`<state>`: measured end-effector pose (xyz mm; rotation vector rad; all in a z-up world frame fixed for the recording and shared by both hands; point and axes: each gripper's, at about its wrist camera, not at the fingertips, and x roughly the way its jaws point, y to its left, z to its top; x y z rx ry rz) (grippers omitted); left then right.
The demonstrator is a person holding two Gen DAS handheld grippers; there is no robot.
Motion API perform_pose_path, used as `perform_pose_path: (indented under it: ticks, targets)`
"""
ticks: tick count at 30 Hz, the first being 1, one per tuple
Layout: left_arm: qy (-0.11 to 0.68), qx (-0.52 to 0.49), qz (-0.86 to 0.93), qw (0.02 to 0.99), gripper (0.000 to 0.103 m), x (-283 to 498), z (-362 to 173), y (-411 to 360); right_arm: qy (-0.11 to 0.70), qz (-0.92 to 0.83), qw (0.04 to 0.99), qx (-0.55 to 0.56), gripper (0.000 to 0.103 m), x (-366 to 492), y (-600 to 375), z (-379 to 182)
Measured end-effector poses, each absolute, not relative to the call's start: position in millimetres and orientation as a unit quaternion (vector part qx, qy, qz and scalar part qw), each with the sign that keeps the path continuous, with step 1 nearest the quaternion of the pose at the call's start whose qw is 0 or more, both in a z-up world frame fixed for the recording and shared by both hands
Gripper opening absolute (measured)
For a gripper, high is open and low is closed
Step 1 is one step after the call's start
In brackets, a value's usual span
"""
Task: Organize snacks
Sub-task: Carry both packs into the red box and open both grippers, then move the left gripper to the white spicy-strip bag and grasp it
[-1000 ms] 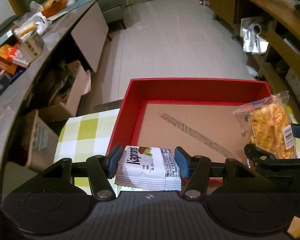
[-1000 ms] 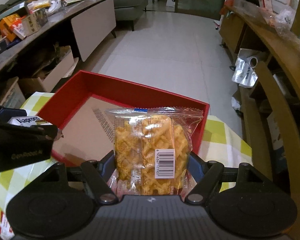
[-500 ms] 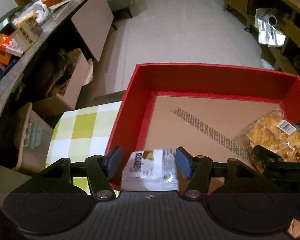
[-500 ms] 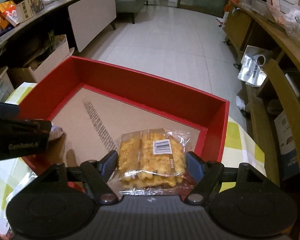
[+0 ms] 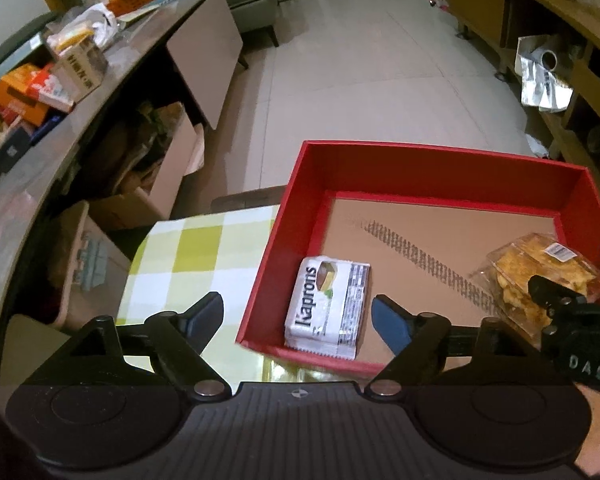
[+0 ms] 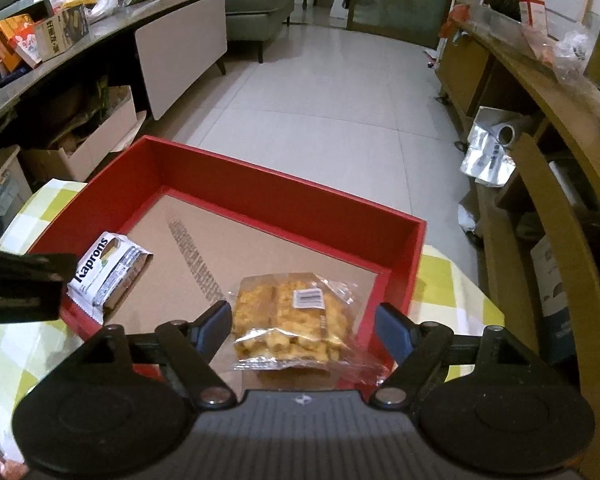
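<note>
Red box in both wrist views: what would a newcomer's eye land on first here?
The red box with its brown cardboard floor dominates, sitting on a green-checked cloth. Inside lie the white Kaprons packet at the near left corner and the clear bag of yellow snacks at the near right. The left gripper and right gripper are both open, released.

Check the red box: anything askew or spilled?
Nothing spilled. The white packet lies with one end propped on the red box near wall instead of flat; the waffle bag also overhangs that edge. Both tongs are open.
</note>
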<state>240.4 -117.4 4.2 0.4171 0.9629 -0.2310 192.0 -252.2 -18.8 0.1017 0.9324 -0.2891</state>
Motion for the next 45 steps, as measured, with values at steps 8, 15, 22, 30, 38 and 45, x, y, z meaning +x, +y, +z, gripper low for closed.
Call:
perform_pose_path:
  ticks: [8, 15, 22, 30, 38, 45]
  targets:
    - [0.475, 0.180, -0.113, 0.854, 0.087, 226.1, 7.9, -103.7, 0.446, -0.147, 0.881, 0.058, 0.085, 175.1, -256.4, -6.8]
    - [0.484, 0.186, -0.121, 0.846, 0.087, 206.6, 5.2, -96.8, 0.460, -0.140, 0.876, 0.043, 0.085, 153.2, -246.5, 0.2]
    - [0.500, 0.192, -0.118, 0.836, 0.088, 183.9, -0.8, -87.2, 0.494, -0.127, 0.860, 0.032, 0.085, 123.4, -228.5, -12.0]
    - [0.524, 0.179, -0.114, 0.825, 0.089, 169.1, -6.6, -76.4, 0.518, -0.104, 0.848, 0.040, 0.085, 112.1, -210.6, -23.9]
    - [0.543, 0.174, -0.105, 0.815, 0.089, 157.9, -13.3, -62.6, 0.527, -0.091, 0.844, 0.037, 0.085, 107.8, -197.4, -27.9]
    - [0.563, 0.161, -0.106, 0.803, 0.089, 154.9, -20.0, -58.9, 0.523, -0.088, 0.847, 0.037, 0.085, 108.1, -193.3, -24.5]
